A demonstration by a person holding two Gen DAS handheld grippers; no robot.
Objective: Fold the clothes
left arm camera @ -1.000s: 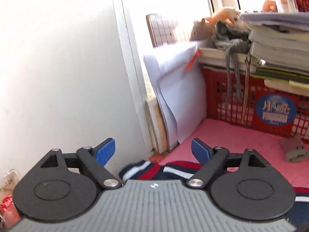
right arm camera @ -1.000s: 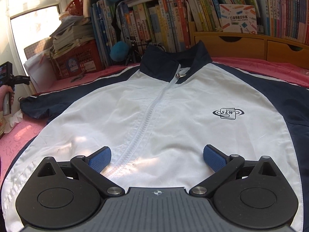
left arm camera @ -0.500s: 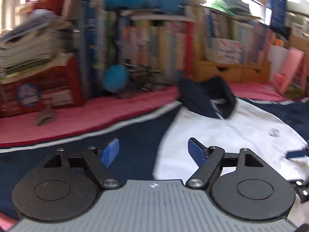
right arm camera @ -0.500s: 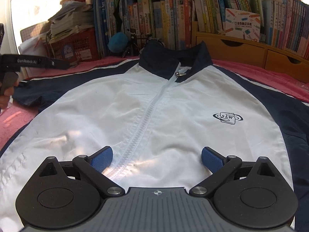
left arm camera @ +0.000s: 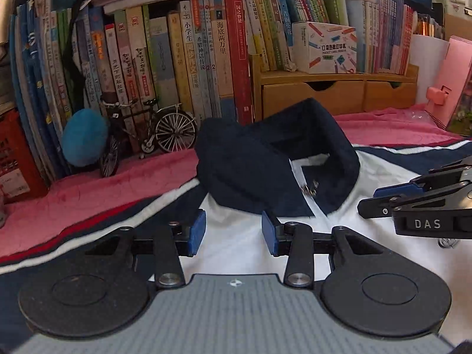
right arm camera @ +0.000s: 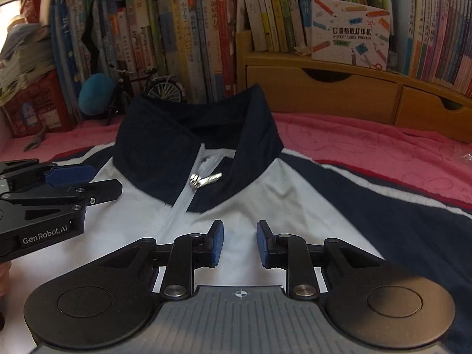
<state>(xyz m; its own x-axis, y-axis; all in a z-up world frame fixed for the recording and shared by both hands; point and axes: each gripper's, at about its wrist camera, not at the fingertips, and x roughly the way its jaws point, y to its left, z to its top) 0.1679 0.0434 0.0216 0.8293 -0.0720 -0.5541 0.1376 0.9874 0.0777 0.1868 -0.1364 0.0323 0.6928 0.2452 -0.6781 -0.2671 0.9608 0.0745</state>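
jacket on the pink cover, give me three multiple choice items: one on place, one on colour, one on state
1. Where does the toy bicycle stand?
A. before the books
B. on the jacket
C. in a drawer

2. What colour is the jacket's collar?
A. red
B. dark navy
C. yellow

3. How is the jacket front?
A. wide open
B. zipped up to the collar
C. inside out

Answers: 1 A, it stands against the row of books; 2 B, dark navy above the white chest; 3 B, the zipper pull sits at the collar.
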